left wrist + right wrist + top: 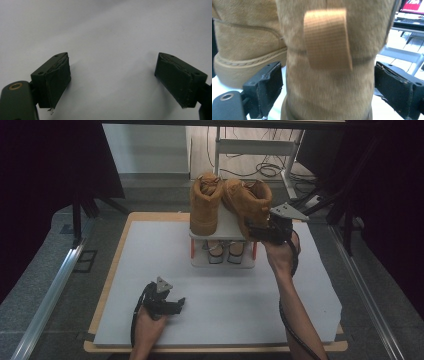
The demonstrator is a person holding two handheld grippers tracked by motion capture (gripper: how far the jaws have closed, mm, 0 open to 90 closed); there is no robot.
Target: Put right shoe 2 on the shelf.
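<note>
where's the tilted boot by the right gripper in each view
High view: the tilted boot leans on the rack's top shelf, upper centre, against the right gripper.
Left gripper view: not in it; bare white tabletop between open jaws.
Right gripper view: its heel with the pull loop sits mid-frame between the jaws, pads apart from it.
Shared landmark: the upright boot beside it.

Tilted boot (329, 75) — top and sole cut off.

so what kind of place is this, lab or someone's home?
Most likely a lab or recording workspace, not a home: a white board laid as a work surface, desk legs with loose cables on the floor behind, and a monitor past the tan boots.
</note>
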